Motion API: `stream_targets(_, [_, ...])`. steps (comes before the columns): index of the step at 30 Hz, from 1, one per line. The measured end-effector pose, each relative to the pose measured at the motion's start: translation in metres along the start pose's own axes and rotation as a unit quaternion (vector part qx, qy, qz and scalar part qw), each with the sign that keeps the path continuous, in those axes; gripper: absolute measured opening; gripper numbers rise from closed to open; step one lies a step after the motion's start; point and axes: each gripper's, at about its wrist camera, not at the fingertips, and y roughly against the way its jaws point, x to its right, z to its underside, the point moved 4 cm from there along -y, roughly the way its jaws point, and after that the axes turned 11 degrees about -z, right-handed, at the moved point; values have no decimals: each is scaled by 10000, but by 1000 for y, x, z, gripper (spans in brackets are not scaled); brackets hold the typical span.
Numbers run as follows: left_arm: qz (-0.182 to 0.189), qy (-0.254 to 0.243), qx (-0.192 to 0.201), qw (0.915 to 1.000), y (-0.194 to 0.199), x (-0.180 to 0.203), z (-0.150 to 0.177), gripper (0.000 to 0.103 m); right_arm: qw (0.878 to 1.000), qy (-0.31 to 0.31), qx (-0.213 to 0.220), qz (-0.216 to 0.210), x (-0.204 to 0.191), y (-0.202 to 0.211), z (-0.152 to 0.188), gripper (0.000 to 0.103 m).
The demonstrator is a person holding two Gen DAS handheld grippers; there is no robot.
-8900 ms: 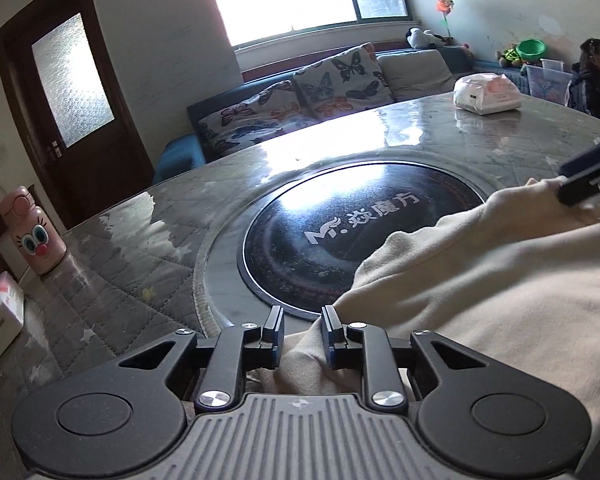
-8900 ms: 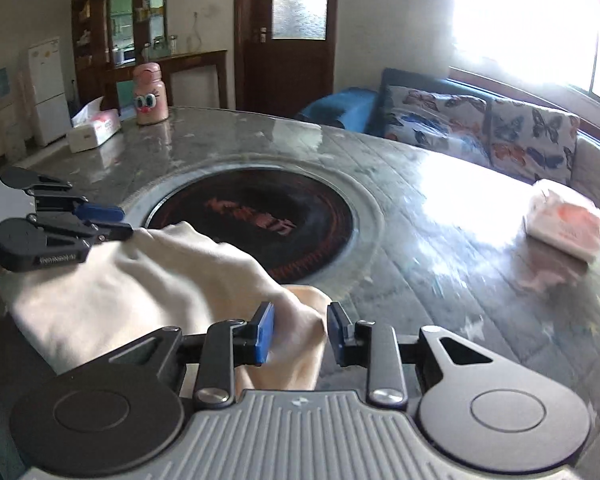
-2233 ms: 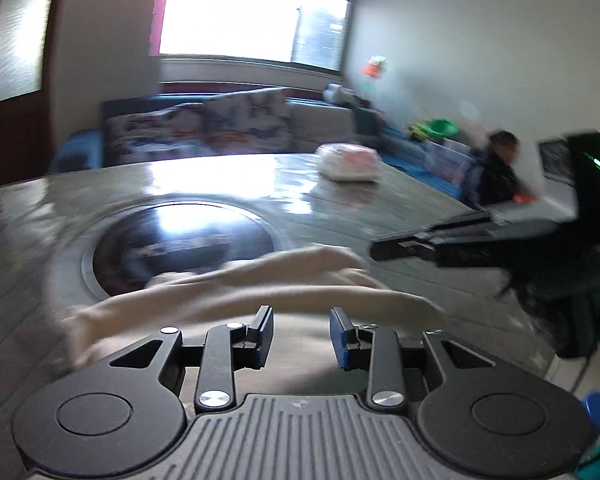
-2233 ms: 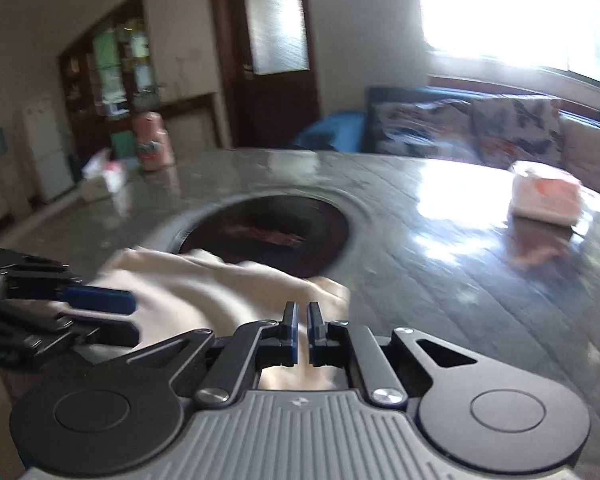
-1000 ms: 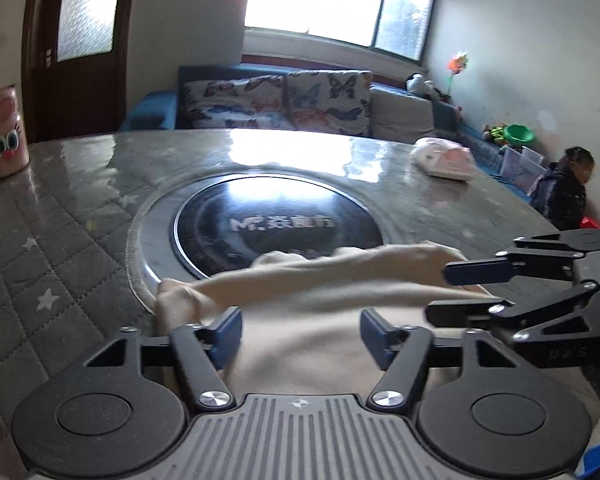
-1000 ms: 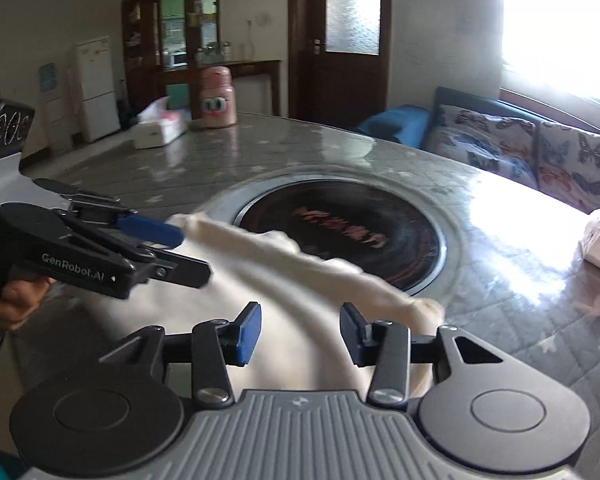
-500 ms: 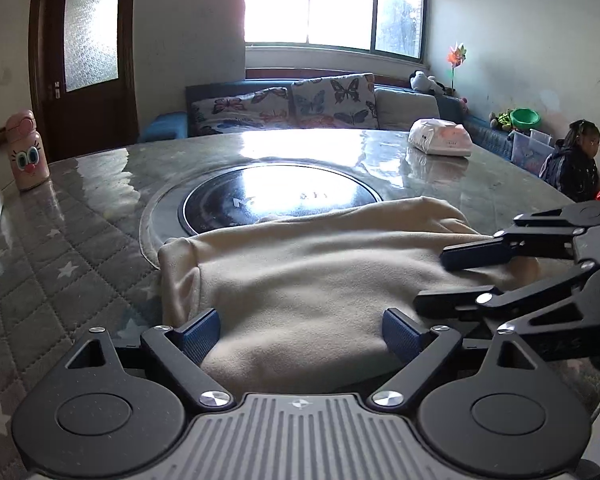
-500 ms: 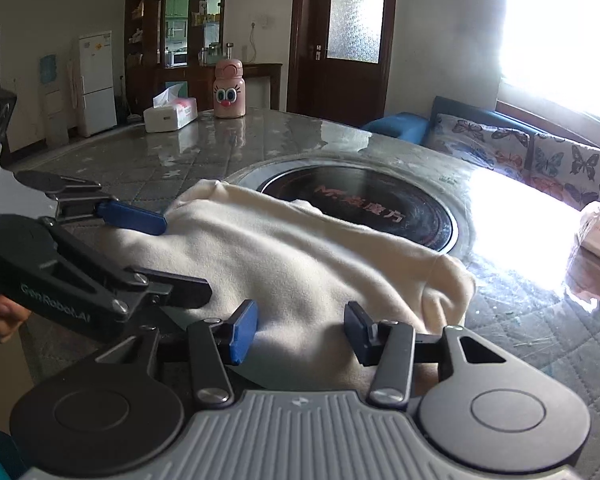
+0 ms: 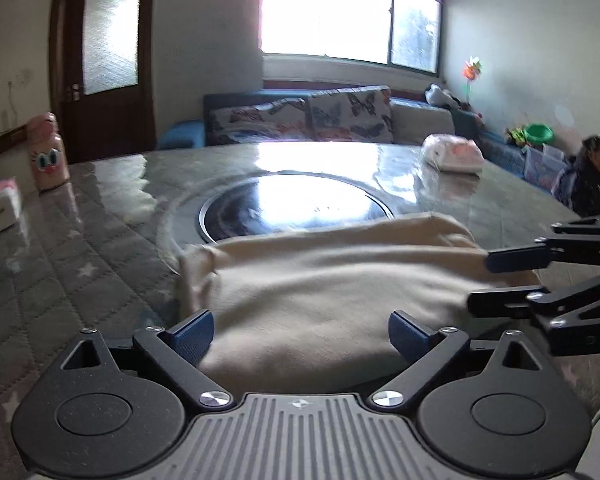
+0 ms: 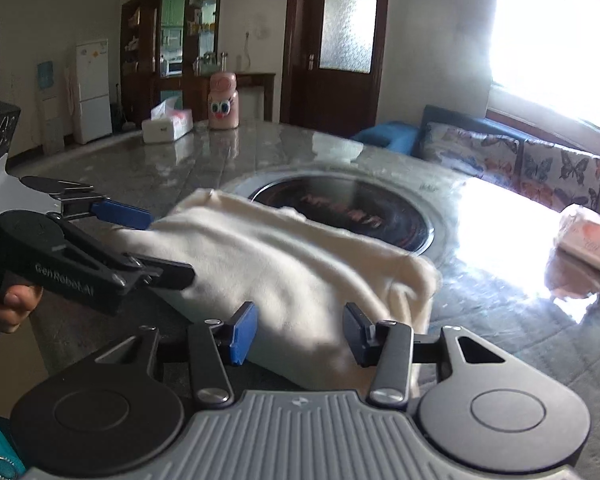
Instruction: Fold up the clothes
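Both grippers are wide open and hold nothing. Left gripper (image 9: 301, 332) hangs low at the near edge of the cream cloth (image 9: 331, 280), with its two blue pads spread far apart. Right gripper (image 10: 299, 334) does the same on its own side, and its pads are not touching the cloth either.

That cloth lies in a soft folded heap on the grey table (image 10: 519, 332). Its far edge reaches onto the round black glass plate (image 10: 351, 204) in the middle of the table. One end looks bunched and lumpy.

I think one fold is done and the next one comes now. To do it well, each gripper should go down to a corner and pinch only the top layers. Lift both sides together, so the fold comes out straight. Smooth the lumpy end first.

Far off stand a pink bottle (image 10: 222, 101), a tissue box (image 10: 167, 125) and a white pack (image 9: 451, 153).
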Motion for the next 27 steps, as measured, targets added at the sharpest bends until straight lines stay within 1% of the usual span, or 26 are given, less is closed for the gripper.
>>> stream_targets(1, [-35,52,1,10000,0,-3,0,97,10000,3,28,24,1,3,-1,48])
stream_targets(3, [-115,144,-80,9998,-3,-8,2,97,9999,-50,-58,85,6,1,5,48])
stream_targets(5, [-197,174,-248,9993,-10,-10,8,98,9998,-73,-128,98,8,-3,13,48])
stream_targets(7, [-197,220,-375,9989,-14,-12,13,98,9999,3,-137,95,6,-3,13,49])
stream_targets(9, [-168,264,-368,9988,-10,-14,12,98,9999,66,-126,75,5,0,8,50])
stream_targets(12, [-198,364,-236,9989,-1,-20,5,98,9999,121,-57,14,4,0,-3,53])
stream_targets(16, [-378,620,-179,9972,3,-34,0,98,9997,205,-21,-117,-2,-9,-10,57])
stream_targets(19, [-619,767,-267,9948,0,-47,4,97,9994,230,-112,-217,-7,-22,-8,58])
stream_targets(21, [-688,755,-337,9942,-2,-51,9,96,9992,239,-205,-225,-8,-29,-3,59])
stream_targets(23, [-757,743,-406,9935,-4,-54,14,97,9993,211,-220,-228,-7,-30,0,61])
stream_targets(27, [-867,738,-525,9921,-7,-62,22,98,9992,260,-204,-226,-8,-25,-6,62])
